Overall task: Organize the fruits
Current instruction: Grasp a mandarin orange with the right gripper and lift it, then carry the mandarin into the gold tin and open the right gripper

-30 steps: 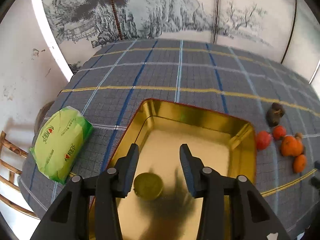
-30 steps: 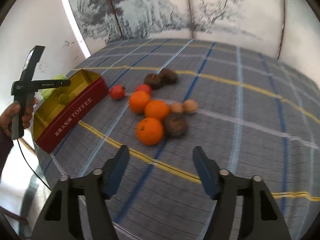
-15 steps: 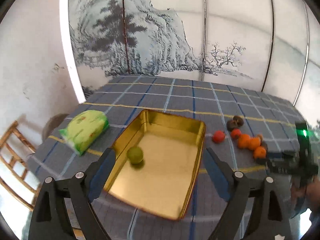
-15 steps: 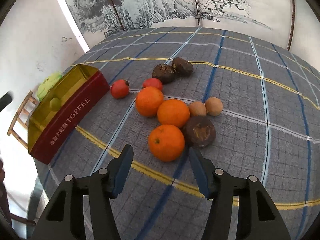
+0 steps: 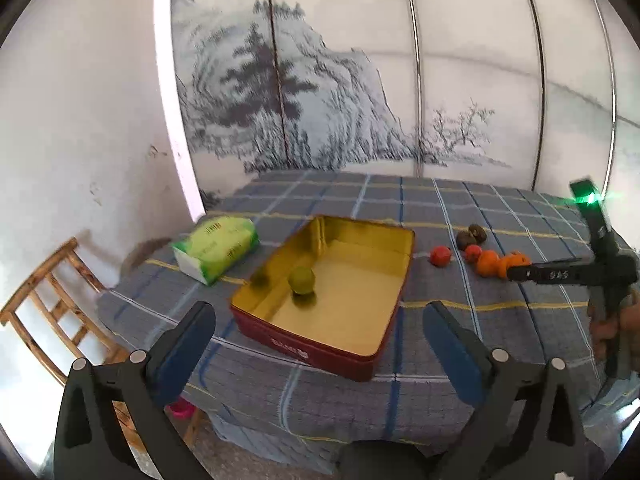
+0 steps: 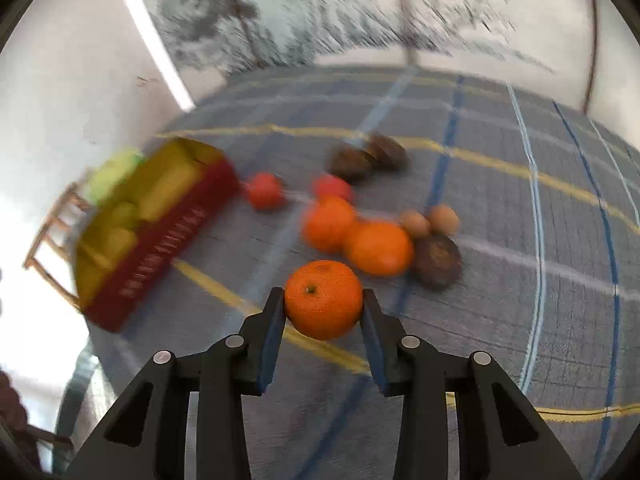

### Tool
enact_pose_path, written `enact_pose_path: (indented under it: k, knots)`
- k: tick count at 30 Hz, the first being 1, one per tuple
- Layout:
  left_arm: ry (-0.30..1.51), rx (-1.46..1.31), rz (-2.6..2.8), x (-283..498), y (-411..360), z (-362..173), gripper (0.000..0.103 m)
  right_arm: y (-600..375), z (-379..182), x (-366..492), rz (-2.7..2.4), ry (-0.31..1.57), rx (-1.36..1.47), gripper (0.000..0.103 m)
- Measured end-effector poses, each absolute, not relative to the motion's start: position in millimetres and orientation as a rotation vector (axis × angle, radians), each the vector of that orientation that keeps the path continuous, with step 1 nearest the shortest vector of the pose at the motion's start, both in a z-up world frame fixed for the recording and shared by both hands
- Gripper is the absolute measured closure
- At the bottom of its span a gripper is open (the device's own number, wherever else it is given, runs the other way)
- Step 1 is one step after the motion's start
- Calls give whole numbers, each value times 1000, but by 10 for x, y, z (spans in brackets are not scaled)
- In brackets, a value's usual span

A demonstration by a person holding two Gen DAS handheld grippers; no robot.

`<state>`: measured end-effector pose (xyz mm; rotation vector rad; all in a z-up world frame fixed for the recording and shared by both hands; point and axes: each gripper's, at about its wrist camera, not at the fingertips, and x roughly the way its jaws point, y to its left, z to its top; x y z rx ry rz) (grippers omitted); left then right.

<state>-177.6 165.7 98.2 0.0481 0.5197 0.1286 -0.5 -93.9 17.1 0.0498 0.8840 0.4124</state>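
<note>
the jaws of the right gripper (image 6: 323, 308) were clamped on an orange (image 6: 323, 299), one pad against each side of it, stem end facing the camera; the fruit sat clear above the checked cloth of the table (image 6: 520, 280); the jaws of the left gripper (image 5: 316, 328) stood wide apart with nothing between them, raised back from the near edge of the table; ahead of them lay the red tin (image 5: 304, 354) with its gold inside, and in it a single green fruit (image 5: 301, 280) near the left wall; a green tissue pack (image 5: 216, 249) lay just beside the tin on its left, on the cloth; a wooden chair (image 5: 48, 280) stood off the left edge of the table; in the right wrist view, blurred by motion, the rest of the fruit lay in a loose cluster beyond the held orange: two more oranges (image 6: 380, 248) touching one another, two small red fruits (image 6: 265, 191) nearer the tin, two small tan fruits (image 6: 444, 219) side by side, one dark brown fruit (image 6: 437, 261) beside the oranges and two dark brown fruits (image 6: 368, 157) farther back; the tin was well apart from the held orange, off to its left; behind the table stood a screen (image 5: 360, 100) painted with an ink landscape.
</note>
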Motion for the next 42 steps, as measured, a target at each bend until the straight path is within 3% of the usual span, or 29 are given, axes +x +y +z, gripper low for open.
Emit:
enact_pose_path:
  k: [8,17,28,42]
  knots:
    - [570,22,160,-1698,1779,975,0,68,707,330,667,865,45,65]
    - [638,-34,210,-1442,2070,909,0,1269,321,1074,736,1003,-45,65]
    - [684,-69,202,-1218,2232,773,0,1716,-79,1428,696,1081,-134,65]
    - [721,-29,190,-1148,2046,707,0,1749,-110,1499,666,1071,-102,63]
